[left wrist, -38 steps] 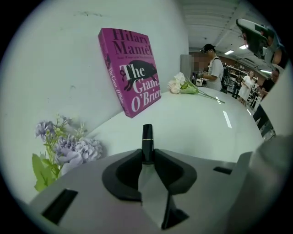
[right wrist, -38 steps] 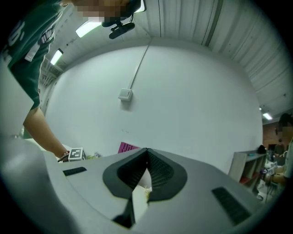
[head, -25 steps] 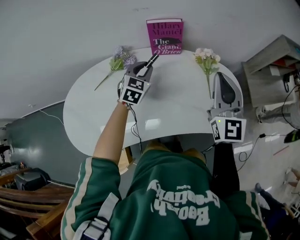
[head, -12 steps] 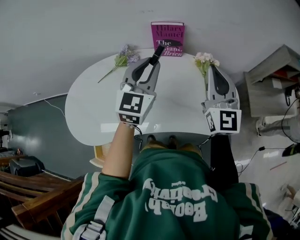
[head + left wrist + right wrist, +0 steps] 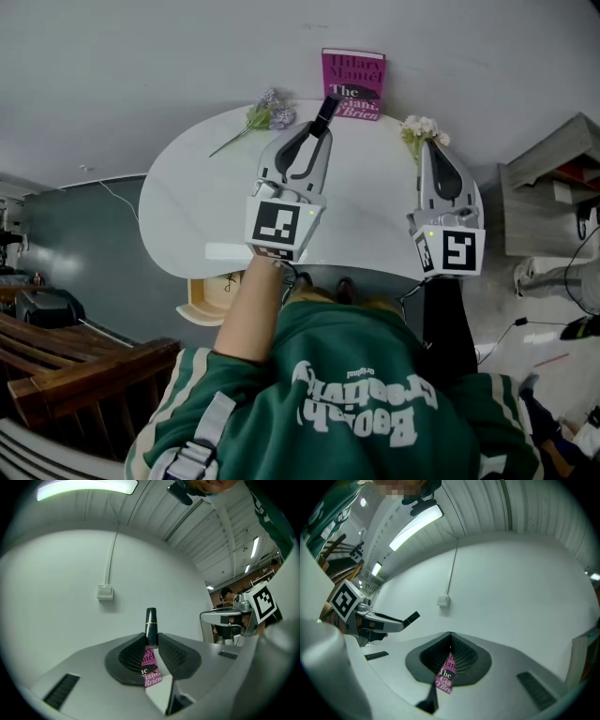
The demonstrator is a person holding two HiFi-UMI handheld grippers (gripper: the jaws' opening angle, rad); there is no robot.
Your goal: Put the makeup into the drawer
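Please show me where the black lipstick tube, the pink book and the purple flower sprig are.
black lipstick tube (image 5: pixel 151 633): left gripper view, on the barrel below the gold band.
pink book (image 5: pixel 353 73): head view, on the front cover.
purple flower sprig (image 5: pixel 274 108): head view, on the blossoms.

Plain pale grey wall (image 5: pixel 141 75) across the far side, and a white oval table (image 5: pixel 187 216) sits right up against it. On that wall there's a small white switch box (image 5: pixel 105 592), with a thin conduit (image 5: pixel 111 555) running straight up to a ribbed ceiling (image 5: pixel 154 517). A long strip light (image 5: pixel 84 487) glows overhead. Dark grey floor (image 5: pixel 84 253) lies to the left, where brown wooden furniture (image 5: pixel 66 375) stands. Over on the right, a grey shelf unit (image 5: pixel 548 178), and loose cables (image 5: pixel 525 323) trail over paler floor.
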